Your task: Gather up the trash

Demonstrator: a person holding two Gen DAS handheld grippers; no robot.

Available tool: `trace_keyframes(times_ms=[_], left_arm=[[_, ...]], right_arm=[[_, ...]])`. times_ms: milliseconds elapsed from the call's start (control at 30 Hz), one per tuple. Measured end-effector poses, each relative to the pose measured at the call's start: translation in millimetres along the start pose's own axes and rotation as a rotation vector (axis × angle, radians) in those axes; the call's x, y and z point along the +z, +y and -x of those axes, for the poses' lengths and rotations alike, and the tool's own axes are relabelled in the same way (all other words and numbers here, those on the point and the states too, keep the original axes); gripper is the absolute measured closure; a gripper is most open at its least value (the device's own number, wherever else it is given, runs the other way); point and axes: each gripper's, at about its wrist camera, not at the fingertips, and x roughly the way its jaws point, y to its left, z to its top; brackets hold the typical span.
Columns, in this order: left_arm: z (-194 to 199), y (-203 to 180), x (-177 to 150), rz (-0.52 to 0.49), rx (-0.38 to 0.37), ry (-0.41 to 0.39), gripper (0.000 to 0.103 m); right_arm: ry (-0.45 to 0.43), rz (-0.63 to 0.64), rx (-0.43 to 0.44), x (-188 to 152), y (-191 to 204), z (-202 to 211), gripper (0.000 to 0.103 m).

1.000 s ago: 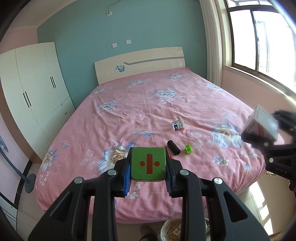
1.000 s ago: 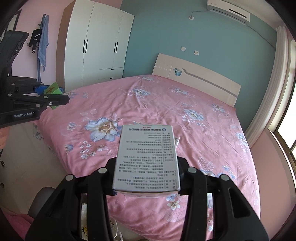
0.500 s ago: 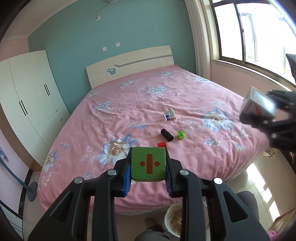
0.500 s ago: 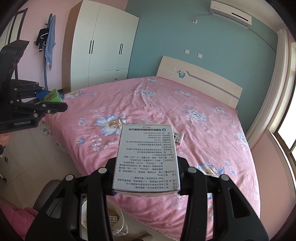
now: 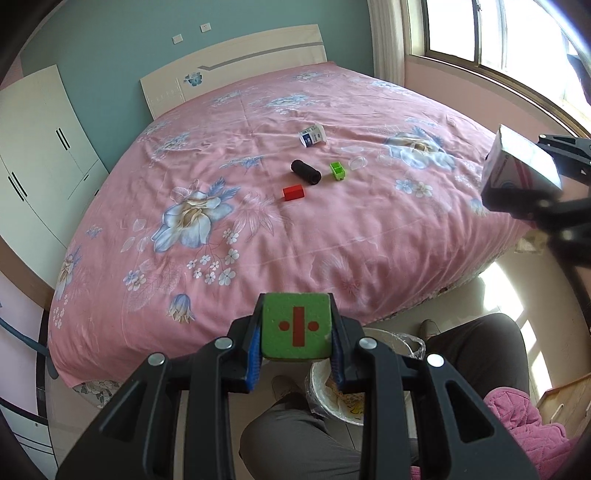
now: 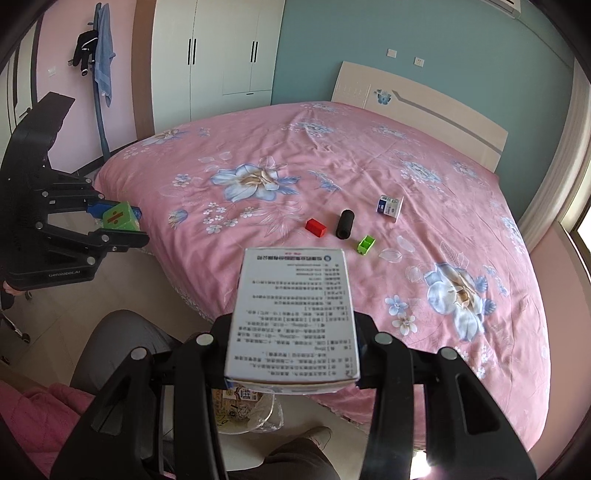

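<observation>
— Carrying both loads toward the bin, is that the step the person is on?
— It is looking that way; the left gripper [image 5: 296, 334] is clamping a green foam cube [image 5: 295, 325] tight between its jaws; the right gripper [image 6: 291, 345] is squeezing a white printed carton [image 6: 293, 317] across its width; the lined trash bin [image 5: 343, 384] is sitting on the floor just below both sets of tongs, beside the person's knees [image 5: 295, 439].
— So what is the next move calling for?
— Probably bringing each load directly above the bin's mouth and parting the jaws; the carton is sticking out well ahead of its fingers, so it is likely needing a clean drop over the rim.
— And what is lying ahead of the tongs?
— A bed with a pink flowered sheet [image 5: 332, 229] is stretching out beyond them; well ahead, a red block [image 5: 293, 192], a black roll [image 5: 306, 172], a small green piece [image 5: 338, 170] and a small blue-and-white box [image 5: 312, 136] are waiting near one another on it; a pale headboard [image 5: 236, 62] and teal wall are closing the far end; a white wardrobe [image 5: 40, 147] is standing off to the left, a window [image 5: 491, 33] to the right.
</observation>
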Motion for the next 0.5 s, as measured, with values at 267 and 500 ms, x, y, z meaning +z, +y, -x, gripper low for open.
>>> trace_keyframes(times_ms=[267, 500], left_arm=[[-53, -9, -30, 0.034, -0.081, 0.133, 0.071], [-99, -19, -58, 0.052, -0.122, 0.240, 0.071]], right_arm=[[0.096, -0.017, 0.065, -33, 20, -50, 0.059], [0.190, -0.044, 0.127, -63, 33, -93, 0.059]])
